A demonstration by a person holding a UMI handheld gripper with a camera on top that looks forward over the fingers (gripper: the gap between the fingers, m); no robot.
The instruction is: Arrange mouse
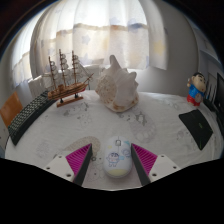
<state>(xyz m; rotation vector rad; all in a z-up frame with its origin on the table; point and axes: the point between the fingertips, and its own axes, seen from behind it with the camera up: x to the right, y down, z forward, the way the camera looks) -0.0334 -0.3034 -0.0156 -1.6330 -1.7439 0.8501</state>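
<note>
Mouse [118,160], white, sits between the spread fingers [79,161], a gap at each side.

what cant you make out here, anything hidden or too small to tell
- Gripper view: the white mouse stands between the tool fingers; whether the pads touch it is unclear, so its grip is unknown.
- Keyboard: its far end is cut off; keys too small to read.
- Figurine: too small for detail.
- Dark object beside it: partly cut off, cannot be identified.
- Model ship rigging: too fine to make out.

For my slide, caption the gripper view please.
Open gripper straddles white mouse on table.
</note>
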